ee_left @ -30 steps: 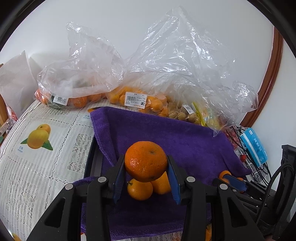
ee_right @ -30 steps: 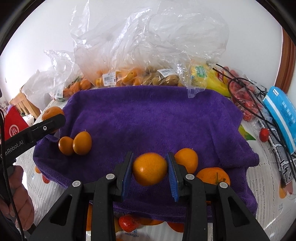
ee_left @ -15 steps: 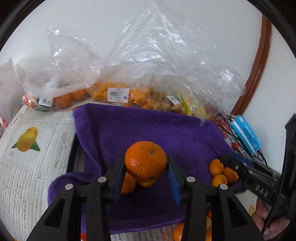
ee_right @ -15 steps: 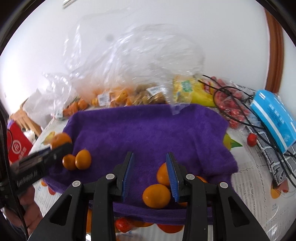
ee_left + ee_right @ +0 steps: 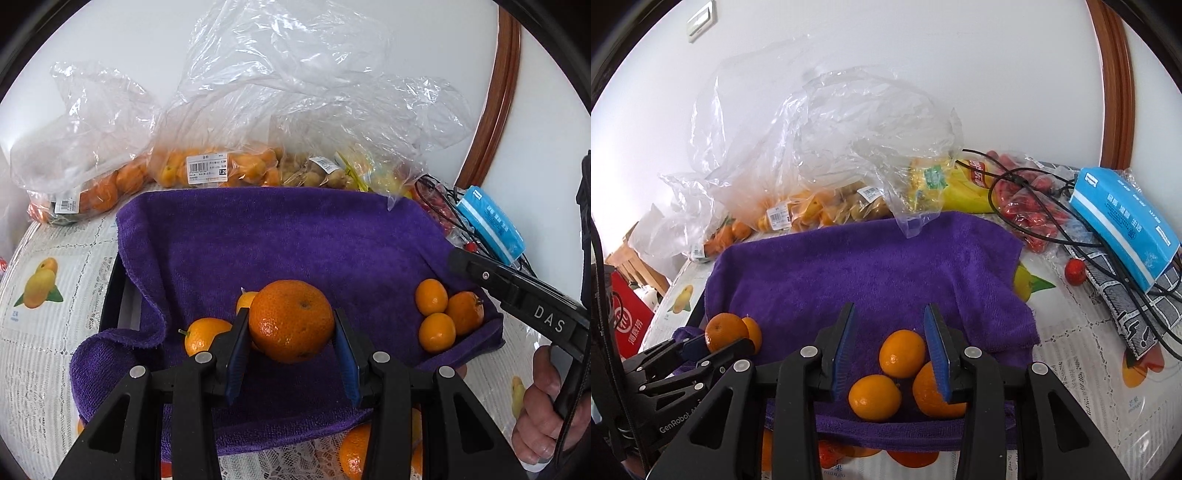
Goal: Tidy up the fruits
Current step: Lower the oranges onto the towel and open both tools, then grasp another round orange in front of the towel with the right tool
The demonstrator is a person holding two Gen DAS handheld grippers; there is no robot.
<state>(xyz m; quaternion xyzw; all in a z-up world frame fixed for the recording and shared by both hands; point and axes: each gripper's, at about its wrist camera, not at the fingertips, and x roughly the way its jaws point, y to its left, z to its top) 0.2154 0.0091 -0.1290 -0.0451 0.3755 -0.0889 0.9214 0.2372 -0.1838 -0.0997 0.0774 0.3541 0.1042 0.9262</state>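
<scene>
Large dimpled orange [image 5: 291, 320] clamped, raised over purple towel [image 5: 280, 236]. Three small oranges [image 5: 903, 374] clustered, touching, at towel's near right edge. Two more [image 5: 207, 334] at left.

A blue tissue pack [image 5: 1123, 225] and black cables [image 5: 1034, 206] lie on the desk [image 5: 1082, 332], far right of the hand-held gripper [image 5: 890, 350].

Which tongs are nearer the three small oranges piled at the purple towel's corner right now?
Right. The right tongs hover open just above that pile; the left tongs, shut on a big orange, sit across the towel.
</scene>
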